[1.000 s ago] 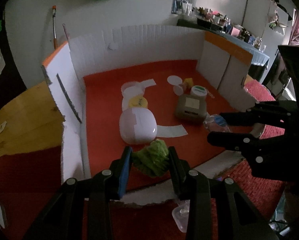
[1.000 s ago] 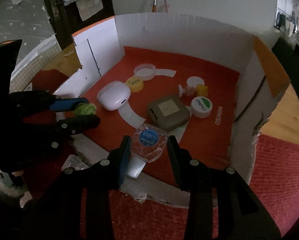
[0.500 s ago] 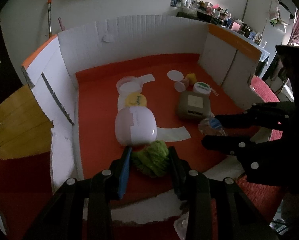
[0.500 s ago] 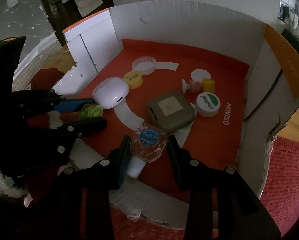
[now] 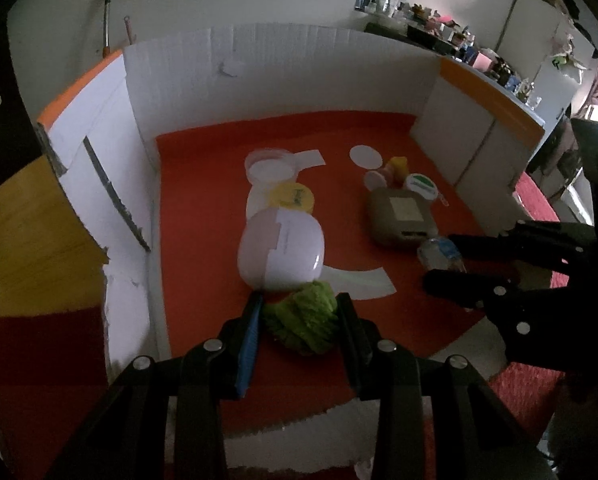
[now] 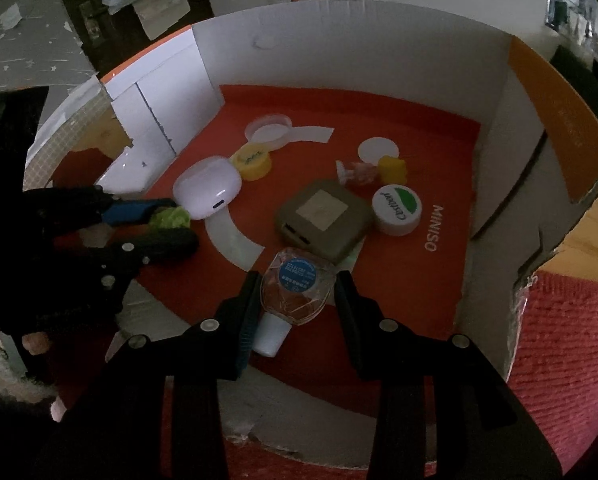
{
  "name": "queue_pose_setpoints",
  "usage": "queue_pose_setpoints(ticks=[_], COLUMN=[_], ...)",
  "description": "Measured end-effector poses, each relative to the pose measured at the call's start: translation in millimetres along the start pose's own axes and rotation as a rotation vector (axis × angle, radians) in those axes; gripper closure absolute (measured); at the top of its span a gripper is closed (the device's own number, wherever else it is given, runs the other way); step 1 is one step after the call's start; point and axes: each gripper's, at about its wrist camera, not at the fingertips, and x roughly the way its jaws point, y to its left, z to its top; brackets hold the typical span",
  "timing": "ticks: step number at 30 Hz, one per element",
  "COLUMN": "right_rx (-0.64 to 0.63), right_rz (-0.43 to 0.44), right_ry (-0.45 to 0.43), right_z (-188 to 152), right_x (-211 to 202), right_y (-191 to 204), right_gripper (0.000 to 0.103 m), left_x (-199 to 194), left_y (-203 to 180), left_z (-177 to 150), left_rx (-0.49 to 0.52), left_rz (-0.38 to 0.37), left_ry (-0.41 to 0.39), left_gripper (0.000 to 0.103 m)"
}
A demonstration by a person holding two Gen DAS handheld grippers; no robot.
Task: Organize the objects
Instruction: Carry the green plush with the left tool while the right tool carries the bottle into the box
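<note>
My left gripper (image 5: 299, 312) is shut on a fuzzy green ball (image 5: 305, 320), held low over the red floor of the white-walled box (image 5: 283, 64), just in front of a white rounded case (image 5: 281, 250). In the right wrist view the green ball (image 6: 171, 218) shows between that gripper's fingers at the left. My right gripper (image 6: 295, 292) is shut on a small clear bottle (image 6: 297, 294) with a blue label and a white cap, near the box's front edge beside a grey square case (image 6: 323, 220). The same bottle (image 5: 441, 254) appears at the right of the left wrist view.
On the box floor lie a yellow lid (image 6: 253, 162), a clear round tub (image 6: 269, 130), a white-and-green lid (image 6: 397, 208), a small yellow piece (image 6: 393, 168), a white disc (image 6: 377, 150) and a pinkish item (image 6: 355, 172). Red cloth (image 6: 559, 340) and wooden table (image 5: 23, 240) surround the box.
Both grippers have edged forward over the box floor with their loads; the white case and the grey case now sit closer to the fingertips. Both grips are unchanged.
</note>
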Motion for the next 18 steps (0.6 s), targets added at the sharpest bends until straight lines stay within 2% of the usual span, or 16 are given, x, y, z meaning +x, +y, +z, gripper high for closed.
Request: queue_pose_setpoints(ticks=[3,9,18], right_rx=[-0.004,0.002,-0.011], right_rz=[-0.012,-0.022,-0.038], right_ry=[0.003,0.006,0.014], right_z=[0,0,2], right_x=[0,-1,4], right_y=[1,2,4], right_gripper=[0.067,0.067,0.067], left_x=[2,5,6], left_y=[-1,-10,-10], left_z=[1,1,2], left_rx=[-0.001,0.036,0.039], left_rz=[0.017,0.098,0.103], left_ry=[-0.007,-0.028,-0.032], left_gripper=[0.065,0.065,0.065])
